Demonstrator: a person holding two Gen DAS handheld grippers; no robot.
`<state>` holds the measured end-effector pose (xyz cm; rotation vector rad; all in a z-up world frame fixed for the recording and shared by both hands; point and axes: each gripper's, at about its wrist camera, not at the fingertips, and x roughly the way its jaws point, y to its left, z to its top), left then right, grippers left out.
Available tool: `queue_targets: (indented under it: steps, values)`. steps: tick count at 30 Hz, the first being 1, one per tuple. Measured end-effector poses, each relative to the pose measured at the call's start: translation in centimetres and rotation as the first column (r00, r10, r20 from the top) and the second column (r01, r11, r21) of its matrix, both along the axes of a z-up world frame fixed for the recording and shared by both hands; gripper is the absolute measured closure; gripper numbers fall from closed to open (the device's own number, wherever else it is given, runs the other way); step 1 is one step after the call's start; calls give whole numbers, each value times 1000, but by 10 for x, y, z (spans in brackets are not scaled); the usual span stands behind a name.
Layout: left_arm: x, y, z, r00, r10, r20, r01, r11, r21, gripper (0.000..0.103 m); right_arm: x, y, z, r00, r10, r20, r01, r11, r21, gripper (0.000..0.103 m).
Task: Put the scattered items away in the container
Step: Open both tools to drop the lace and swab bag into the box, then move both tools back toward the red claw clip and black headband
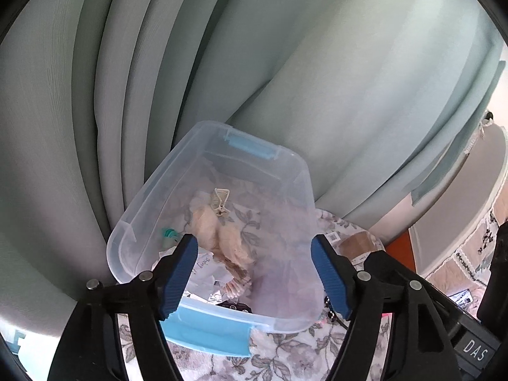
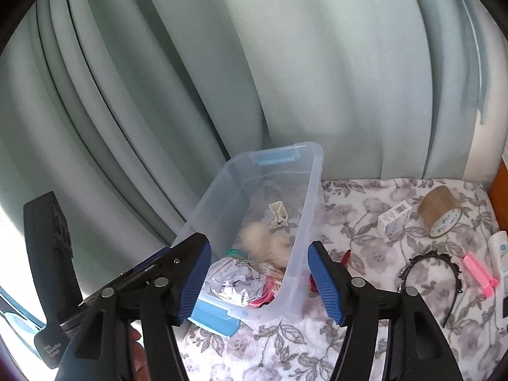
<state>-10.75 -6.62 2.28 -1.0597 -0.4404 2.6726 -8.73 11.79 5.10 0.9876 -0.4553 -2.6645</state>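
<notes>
A clear plastic bin [image 1: 149, 190] with blue latches stands on a floral blanket against the curtain. In it lie a fluffy beige piece [image 1: 216, 231], a cream clip [image 1: 220, 200], a teal item [image 1: 170, 233] and crumpled paper [image 2: 231, 279]. My left gripper [image 1: 254, 241] hovers open over the bin's near end, with nothing between its pads. Over the same near end of the bin [image 2: 314, 187], my right gripper [image 2: 258, 243] is open and holds nothing. Scattered to the bin's right are a small white box [image 2: 393, 217], a tape roll [image 2: 439, 211], a black headband [image 2: 428, 270] and a pink clip [image 2: 479, 274].
A pale green curtain [image 2: 285, 63] hangs right behind the bin. A white device [image 2: 500, 263] lies at the blanket's right edge, and a red item [image 2: 346, 257] sits against the bin's right wall. Black housing of the other hand-held unit [image 2: 50, 254] shows at far left.
</notes>
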Motion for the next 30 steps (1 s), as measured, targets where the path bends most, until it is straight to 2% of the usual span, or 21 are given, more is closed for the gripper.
queue_targets:
  steps: [6,16,22,30]
  values:
    - [12,8,15,999,-22,-27,21,999,-26,26,18,6,9,1000,-14,-22,13,1000,-16,33]
    - [33,36,36,996,-59,-65,55,997,-61,23,53,37,18,996,-69,-64,66,997,-48,26]
    - [49,68,49,990,-106,-94,97,991,-96,22,77,62,19,990,-102,-97,94,992,-85,19]
    - [64,99,55,984,-146,-100,130,980,-152,22,98,89,18,986,-129,-110,116,986,-116,17]
